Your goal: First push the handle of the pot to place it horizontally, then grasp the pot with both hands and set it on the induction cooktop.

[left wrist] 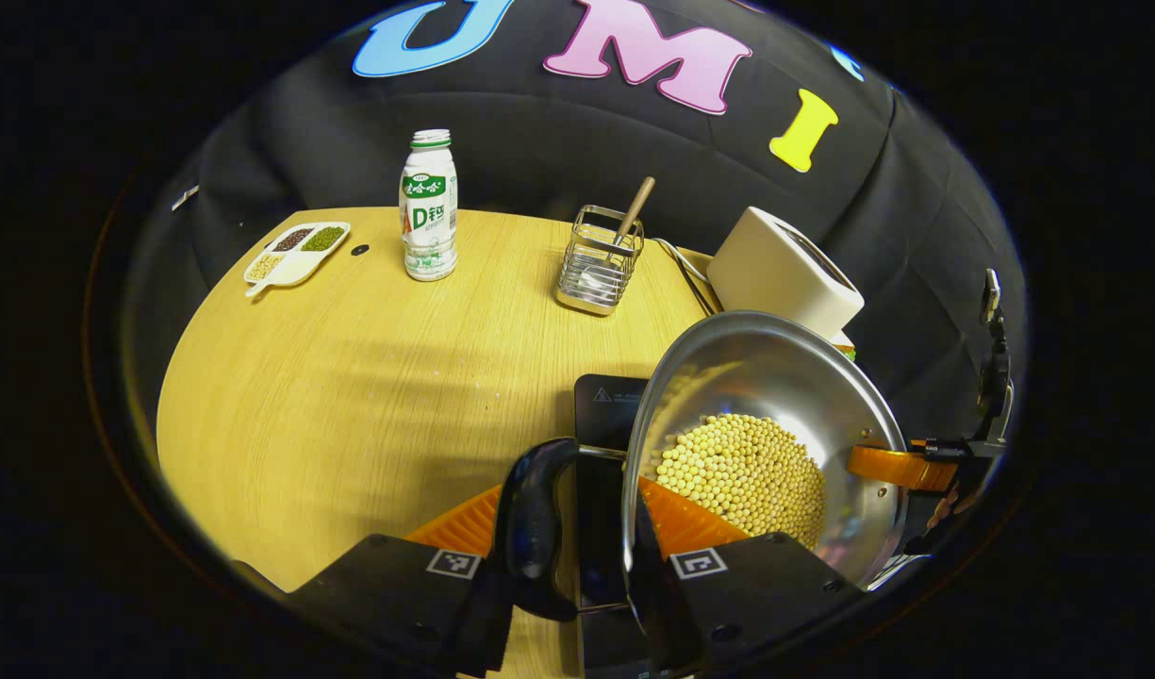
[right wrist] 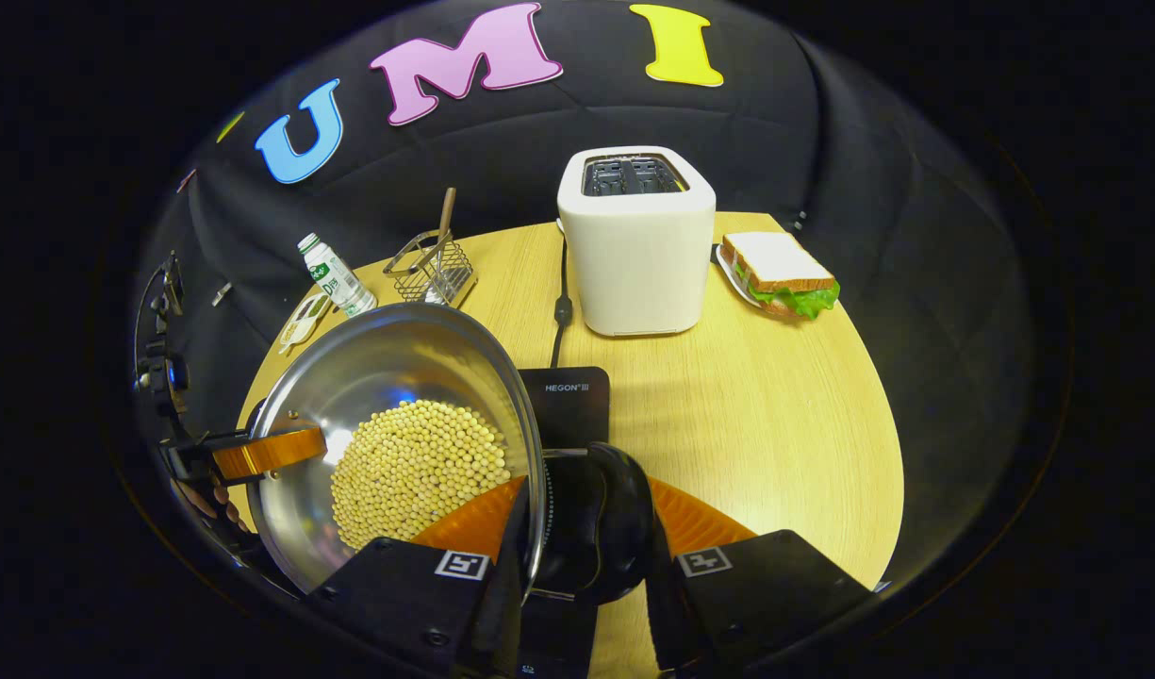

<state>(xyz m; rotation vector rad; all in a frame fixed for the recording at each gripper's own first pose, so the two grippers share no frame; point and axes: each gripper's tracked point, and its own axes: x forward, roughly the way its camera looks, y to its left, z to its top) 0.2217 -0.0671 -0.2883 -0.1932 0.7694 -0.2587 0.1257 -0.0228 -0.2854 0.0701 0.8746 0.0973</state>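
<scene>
A steel pot (left wrist: 775,377) (right wrist: 388,368) half full of pale yellow beans (left wrist: 742,471) (right wrist: 412,467) sits over the black induction cooktop (left wrist: 607,396) (right wrist: 568,401); whether it touches the cooktop I cannot tell. In the left gripper view, my left gripper (left wrist: 572,528) is shut on the pot's black side handle (left wrist: 535,519), one finger outside it and the other inside the rim. My right gripper (right wrist: 586,533) grips the opposite black handle (right wrist: 605,528) the same way. Each gripper also appears across the pot in the other view: the right gripper (left wrist: 902,467) and the left gripper (right wrist: 266,453).
A white toaster (right wrist: 638,245) (left wrist: 784,269) stands behind the cooktop, its cord (right wrist: 563,302) trailing forward. A sandwich on a plate (right wrist: 780,273) lies at the right rear. A drink bottle (left wrist: 429,207), a wire basket with a wooden-handled tool (left wrist: 601,259) and a divided bean dish (left wrist: 296,253) line the far left.
</scene>
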